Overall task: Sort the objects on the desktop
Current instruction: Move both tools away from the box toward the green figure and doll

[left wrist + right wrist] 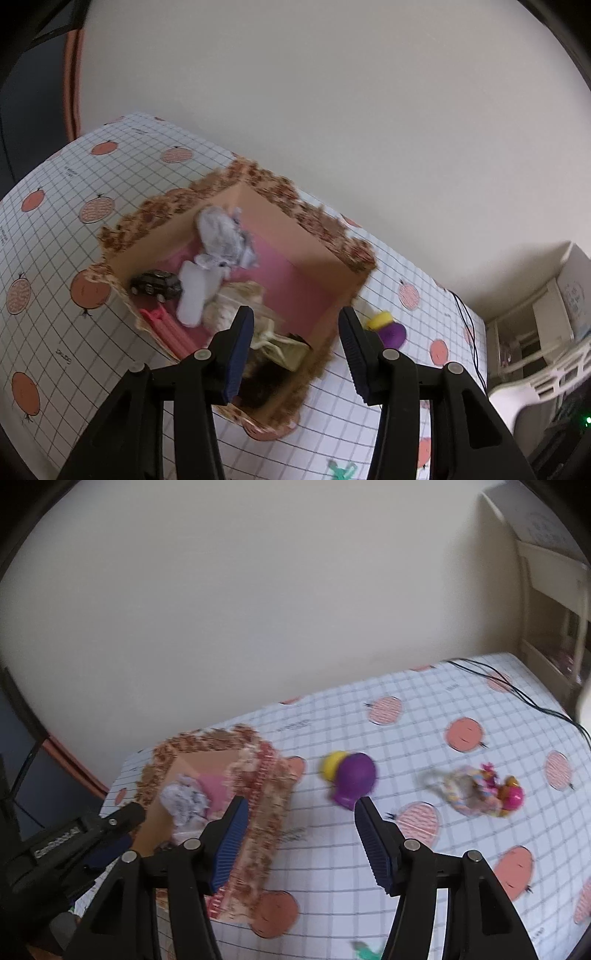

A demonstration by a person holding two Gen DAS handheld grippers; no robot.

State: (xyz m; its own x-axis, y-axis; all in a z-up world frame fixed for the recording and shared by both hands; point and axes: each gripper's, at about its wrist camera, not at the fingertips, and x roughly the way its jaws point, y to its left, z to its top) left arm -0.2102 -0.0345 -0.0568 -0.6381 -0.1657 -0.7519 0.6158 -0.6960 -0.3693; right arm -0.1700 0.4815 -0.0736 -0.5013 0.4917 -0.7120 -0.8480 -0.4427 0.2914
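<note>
Purple toy [354,778] lies mid-frame beside the box [258,812] (already part filled); right gripper [301,834] gapes empty, left gripper [295,347] too; straddle the toy squarely before closing

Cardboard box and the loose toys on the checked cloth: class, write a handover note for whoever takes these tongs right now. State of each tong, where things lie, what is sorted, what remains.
Left tongs: open, nothing held, over the near end of the cardboard box.
Right tongs: open, nothing held, over the tablecloth between the box and the purple and yellow toy.
Done: crumpled paper, black toy car, a pink piece and other small items lie in the box.
Left: the purple and yellow toy, the colourful trinket with cord and a green item at the near edge are on the cloth.
</note>
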